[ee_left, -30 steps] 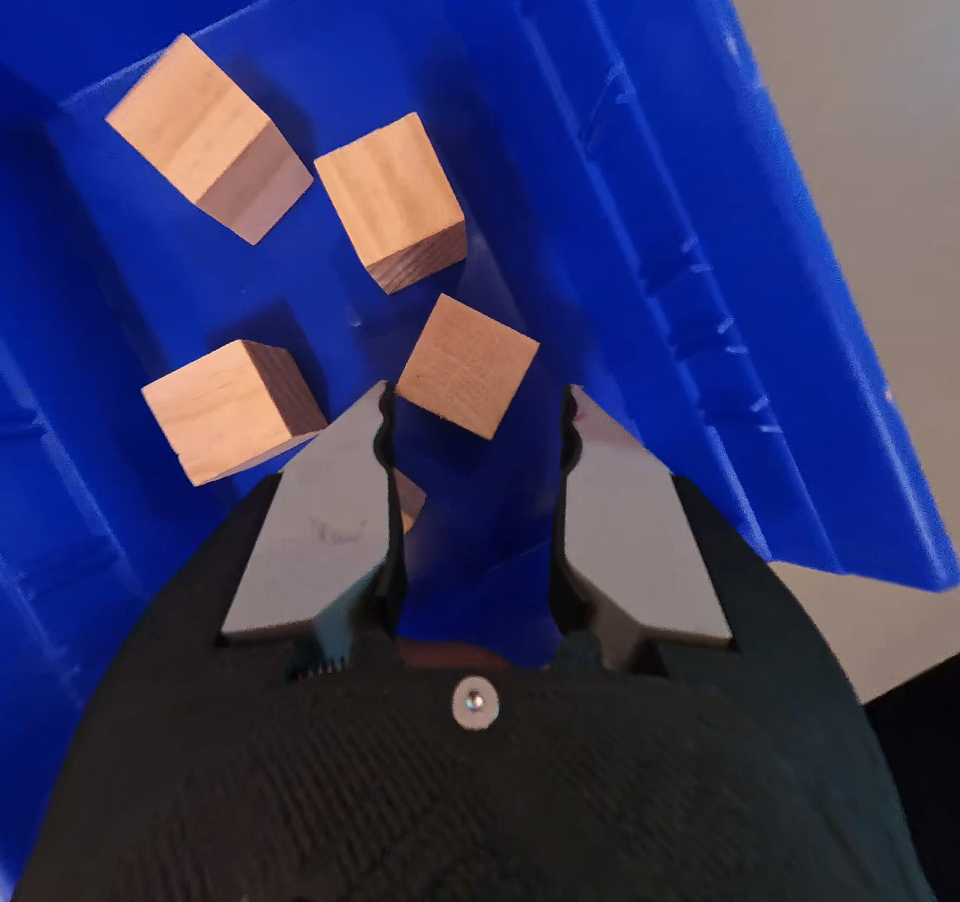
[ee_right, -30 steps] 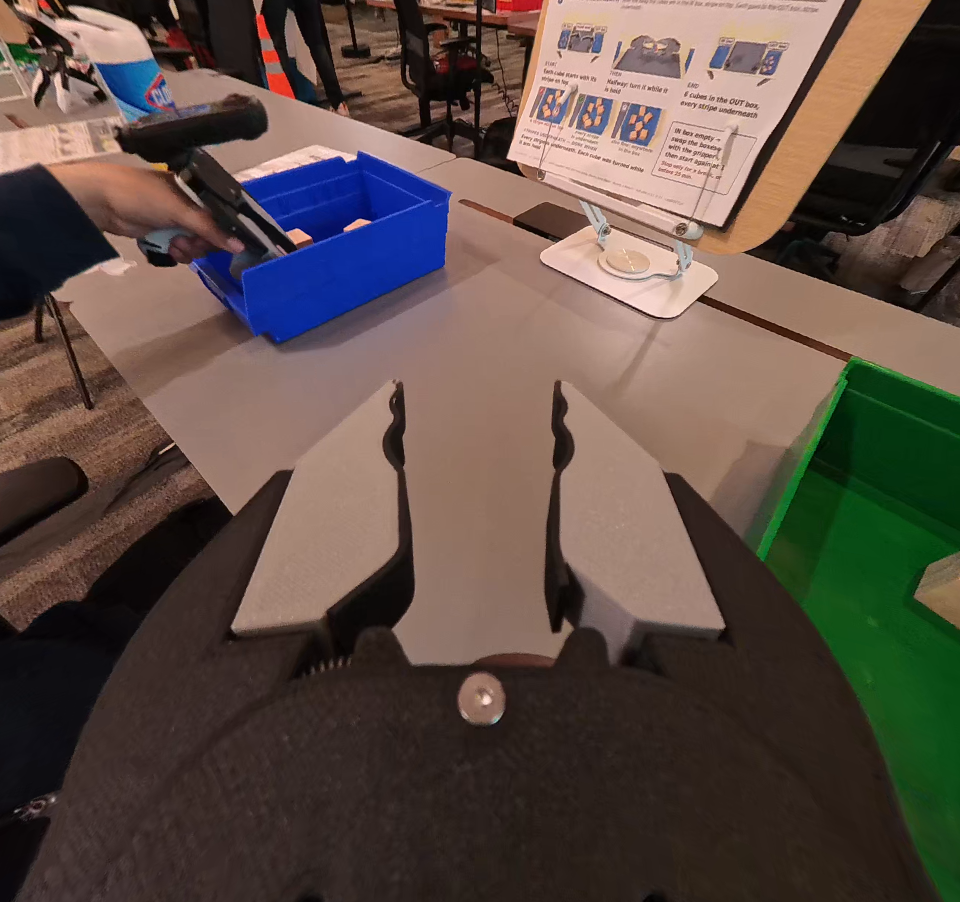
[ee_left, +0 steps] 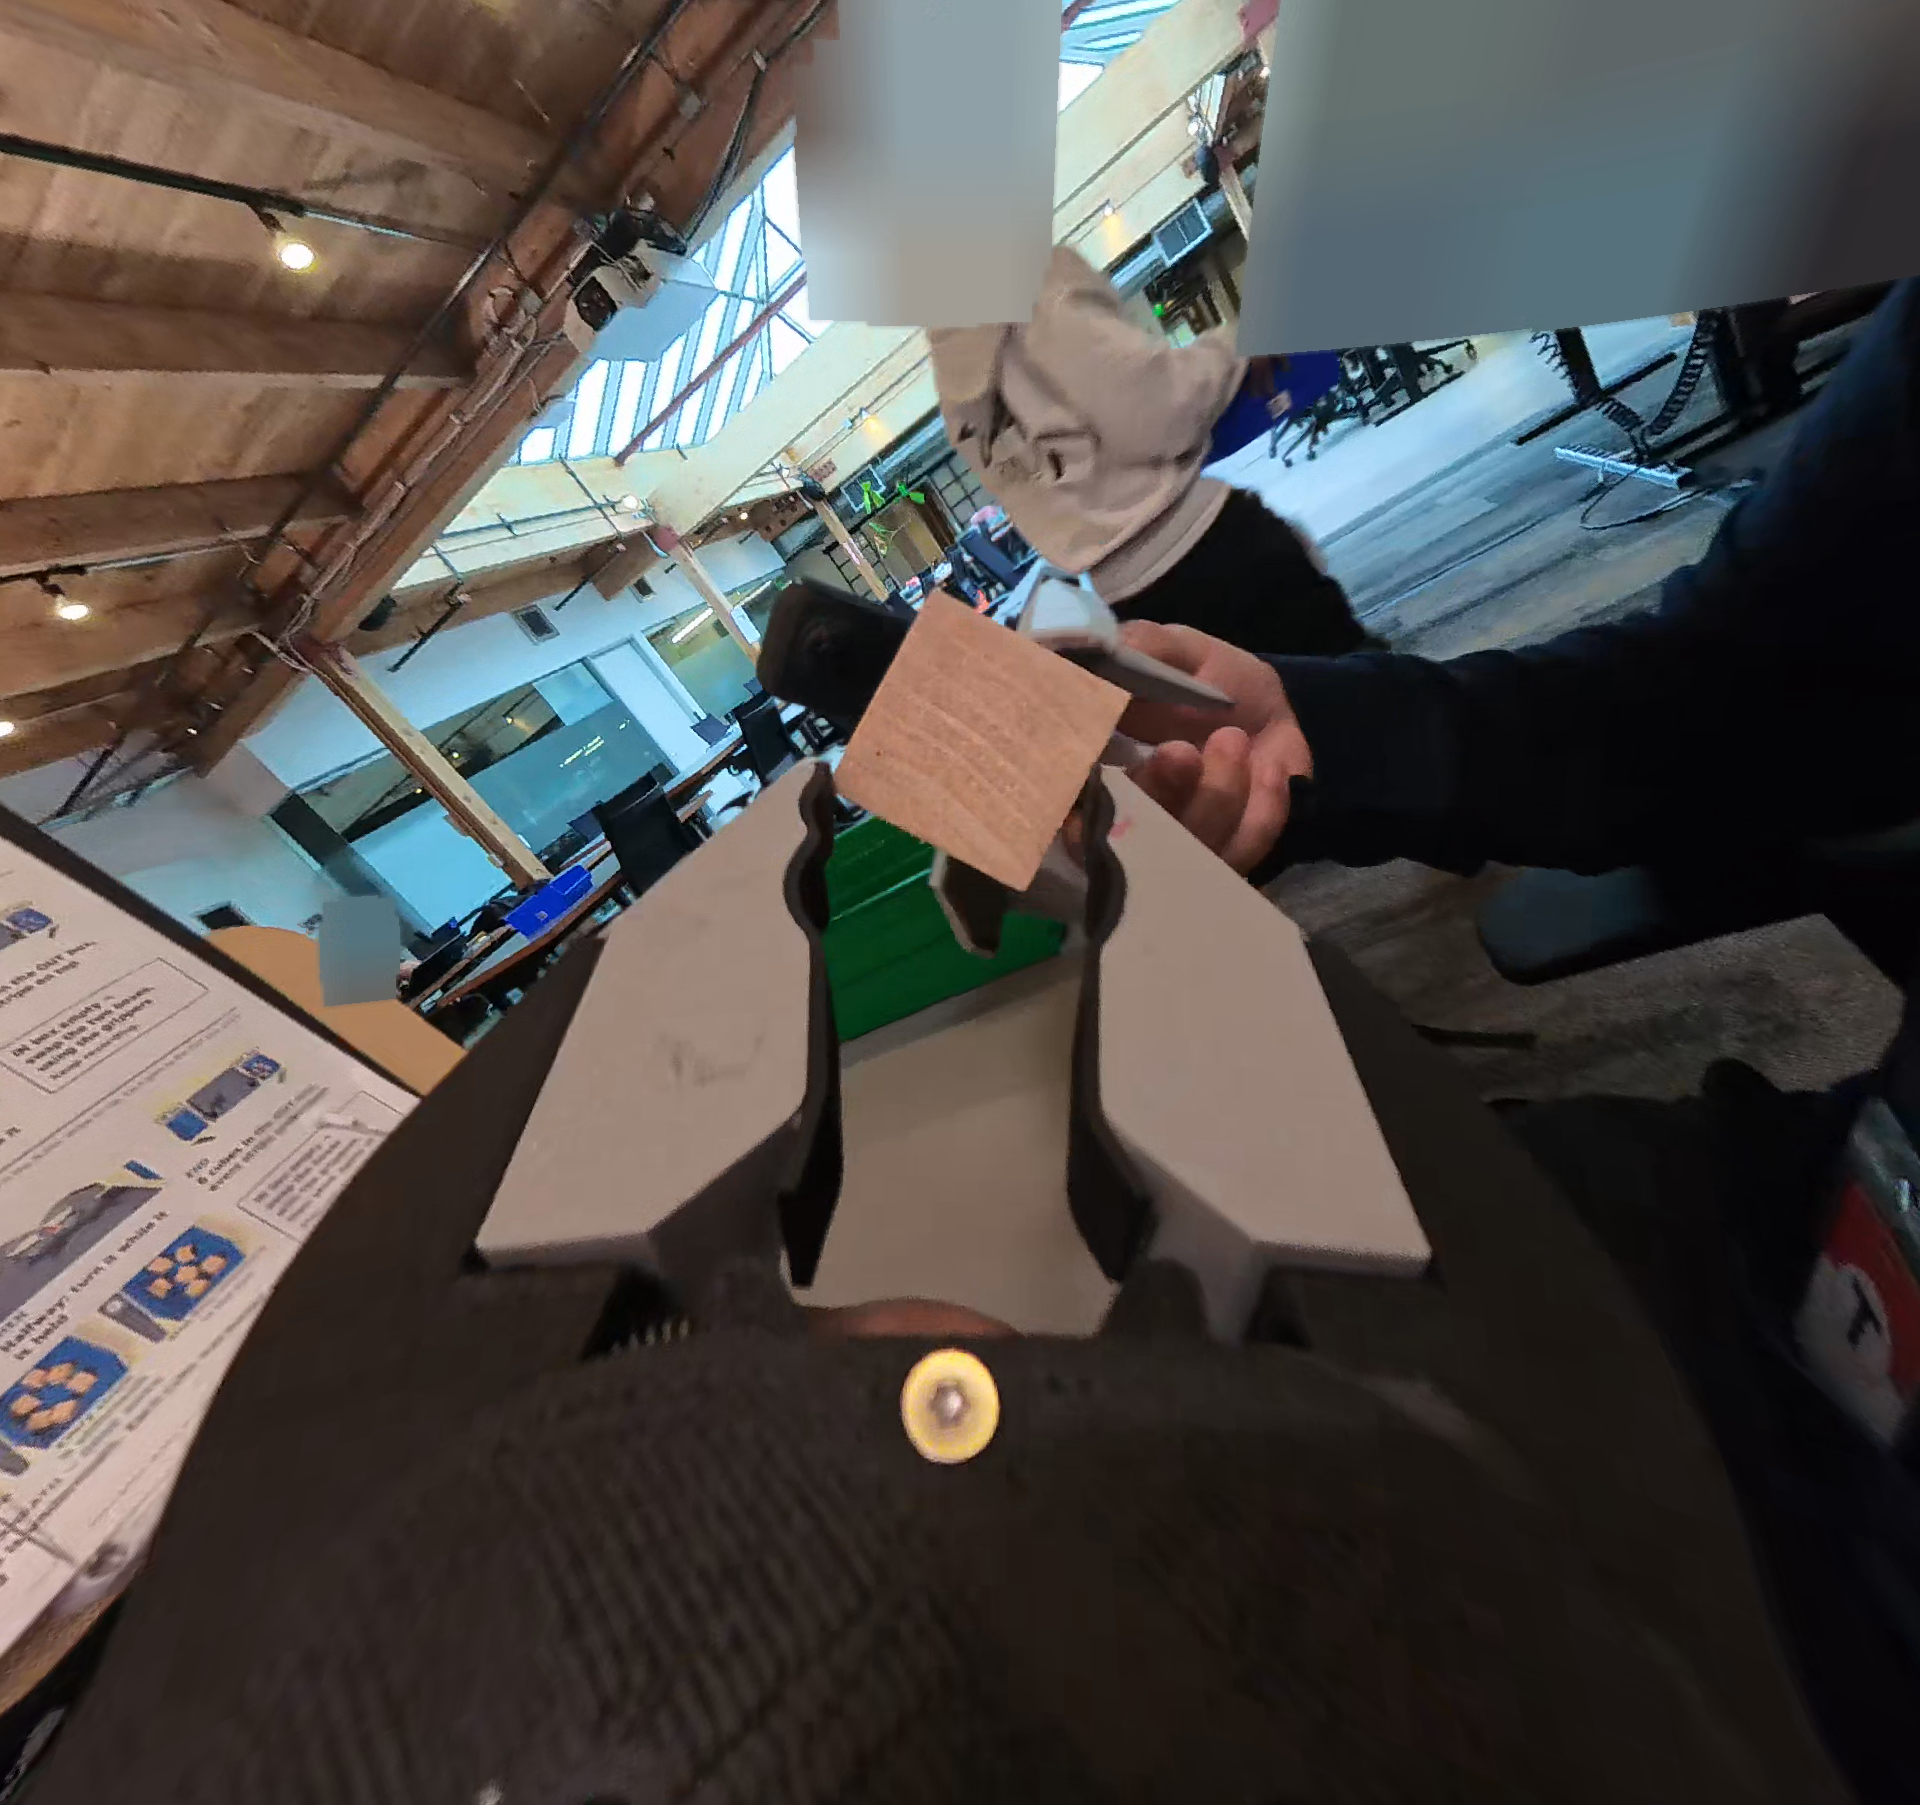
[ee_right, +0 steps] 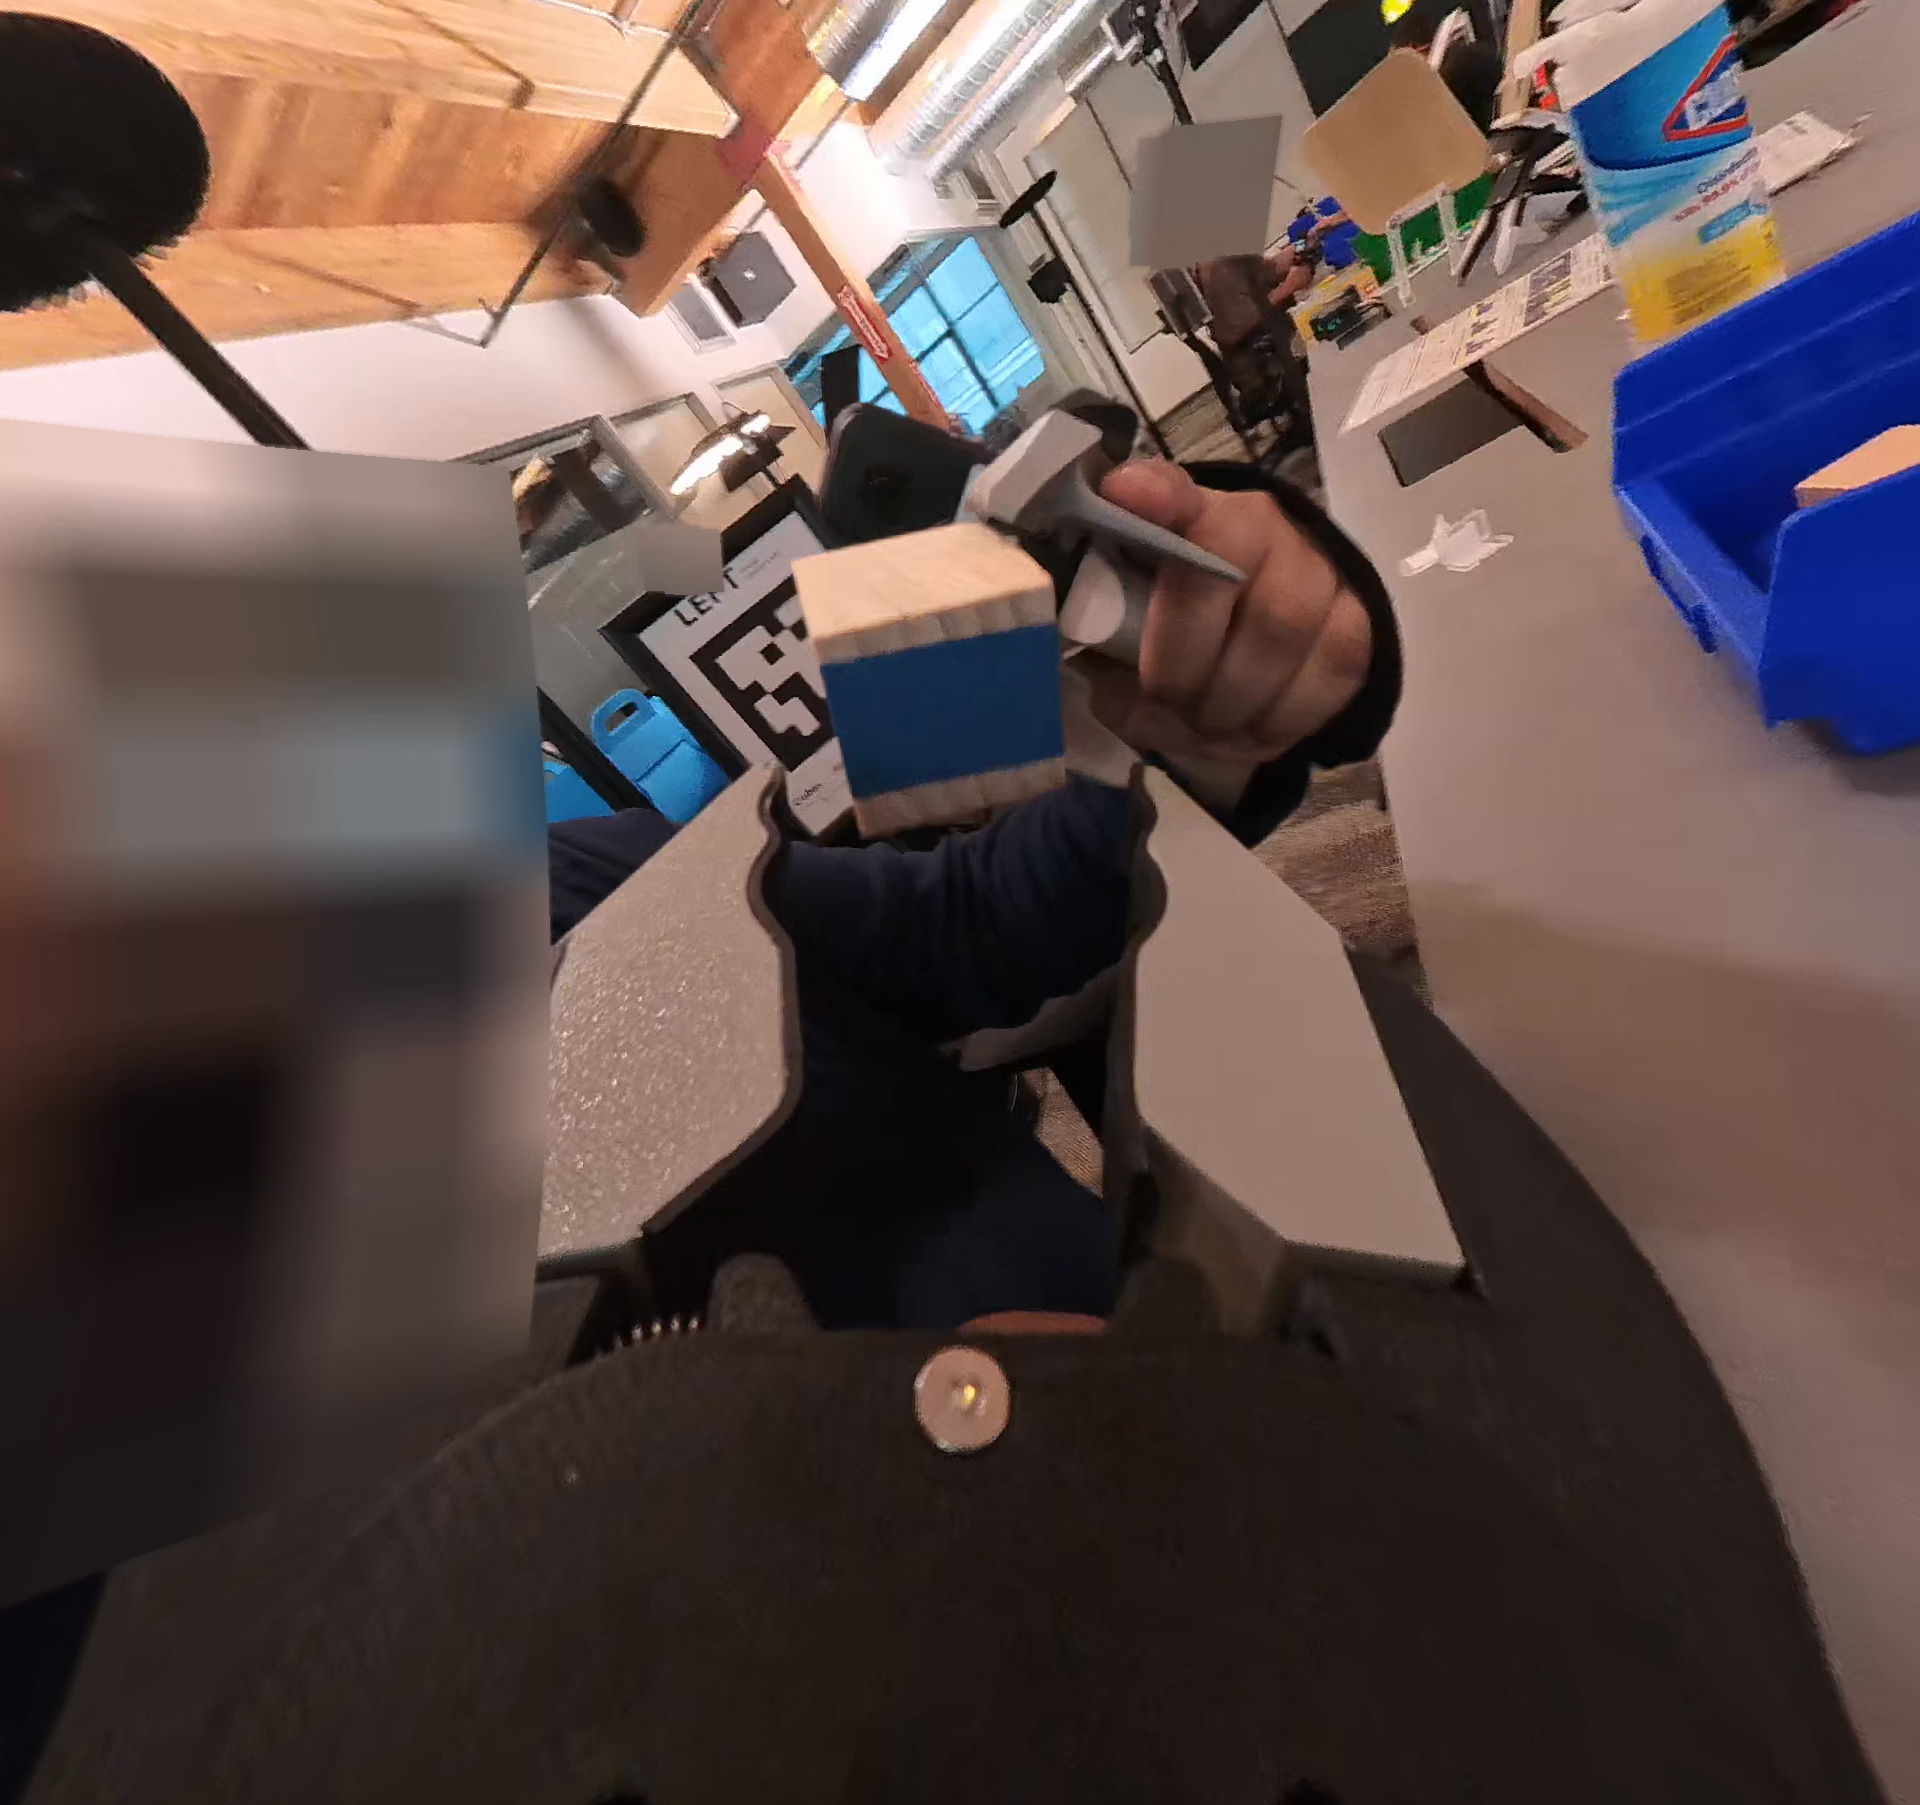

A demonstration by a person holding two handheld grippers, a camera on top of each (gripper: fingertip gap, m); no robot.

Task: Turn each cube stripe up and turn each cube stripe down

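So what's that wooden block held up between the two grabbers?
The wooden cube is pale, grainy wood with a broad blue stripe across the face toward the right gripper; the face toward the left gripper is bare. It hangs tilted in the air between both, seemingly pinched at the left gripper's tips, with the right gripper open around it.

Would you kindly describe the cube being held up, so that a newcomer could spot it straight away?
Find the blue bin at the right of the grey table, where another cube lies showing only bare wood. Left of it, the left gripper holds the cube in the air. It alone is lifted and shows a broad blue stripe.
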